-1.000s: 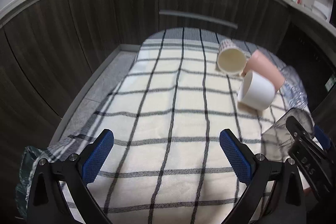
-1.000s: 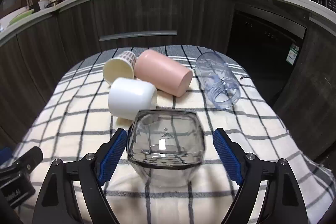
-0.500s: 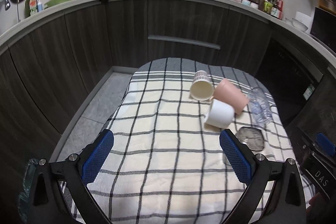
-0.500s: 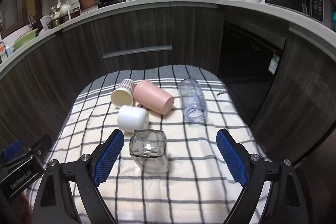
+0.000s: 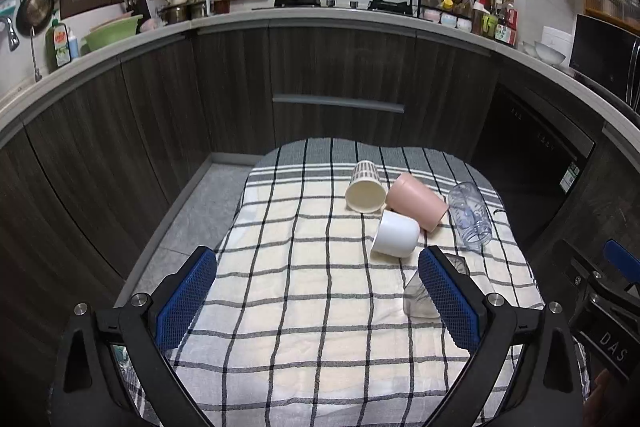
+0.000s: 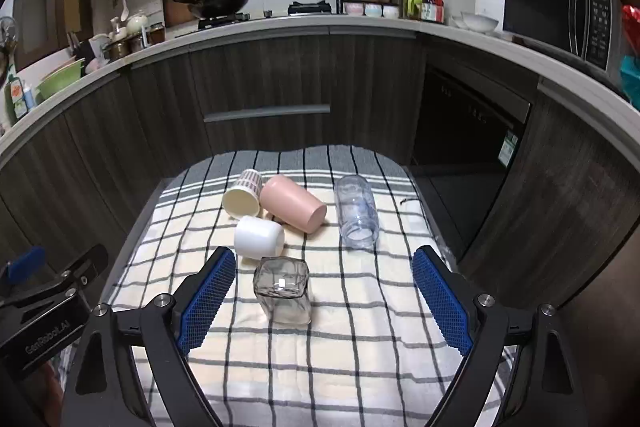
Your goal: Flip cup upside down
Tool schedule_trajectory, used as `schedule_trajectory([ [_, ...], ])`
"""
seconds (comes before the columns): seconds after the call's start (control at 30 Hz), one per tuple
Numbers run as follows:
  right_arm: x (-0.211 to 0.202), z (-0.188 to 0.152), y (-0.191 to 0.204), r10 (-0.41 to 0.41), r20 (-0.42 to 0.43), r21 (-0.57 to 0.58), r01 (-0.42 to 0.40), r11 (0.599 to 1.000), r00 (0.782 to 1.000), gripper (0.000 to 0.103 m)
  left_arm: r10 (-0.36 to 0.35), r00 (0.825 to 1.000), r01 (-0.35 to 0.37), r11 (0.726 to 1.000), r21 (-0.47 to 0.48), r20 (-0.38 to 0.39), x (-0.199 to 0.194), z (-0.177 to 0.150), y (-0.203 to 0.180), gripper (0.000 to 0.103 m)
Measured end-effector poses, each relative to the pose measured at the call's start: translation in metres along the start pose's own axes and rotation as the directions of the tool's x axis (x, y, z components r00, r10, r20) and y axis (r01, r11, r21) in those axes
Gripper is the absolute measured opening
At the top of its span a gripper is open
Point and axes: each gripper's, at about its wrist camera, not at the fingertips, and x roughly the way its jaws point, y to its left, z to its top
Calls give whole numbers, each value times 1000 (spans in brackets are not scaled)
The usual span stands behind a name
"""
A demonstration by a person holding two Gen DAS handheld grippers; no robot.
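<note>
A smoky grey square glass (image 6: pixel 283 289) stands upside down on the checked cloth (image 6: pixel 360 339), nearest to me; in the left wrist view it (image 5: pixel 416 297) is partly hidden behind my finger. Behind it lie a white cup (image 6: pixel 259 237), a pink cup (image 6: pixel 294 203), a cream striped cup (image 6: pixel 242 199) and a clear plastic cup (image 6: pixel 356 211), all on their sides. My right gripper (image 6: pixel 322 301) is open and empty, raised well above and short of the glass. My left gripper (image 5: pixel 316 301) is open and empty over the cloth's left half.
The cloth covers a low table (image 5: pixel 256 171) in front of dark kitchen cabinets (image 5: pixel 336 83). Grey floor (image 5: pixel 192 203) lies to the left. A dark dishwasher front (image 6: pixel 468 131) stands at the right. The counter above holds pans, bottles and a microwave (image 6: pixel 560 15).
Both grippers have pulled back and up from the table. The right gripper, which had the grey glass between its open fingers, now stands clear of it. The glass stays upside down.
</note>
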Motion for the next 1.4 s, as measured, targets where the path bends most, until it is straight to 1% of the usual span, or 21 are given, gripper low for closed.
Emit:
schedule_trajectory([
  [0.63,-20,5,-9,2,31,27,-2,1000,1000,90,-9,999,8,1000,19,47,-23,5,-2,103],
  [1.4,-24,8,-9,-3,31,31,2,1000,1000,90,-7,999,7,1000,17,34,-23,2,2,103],
])
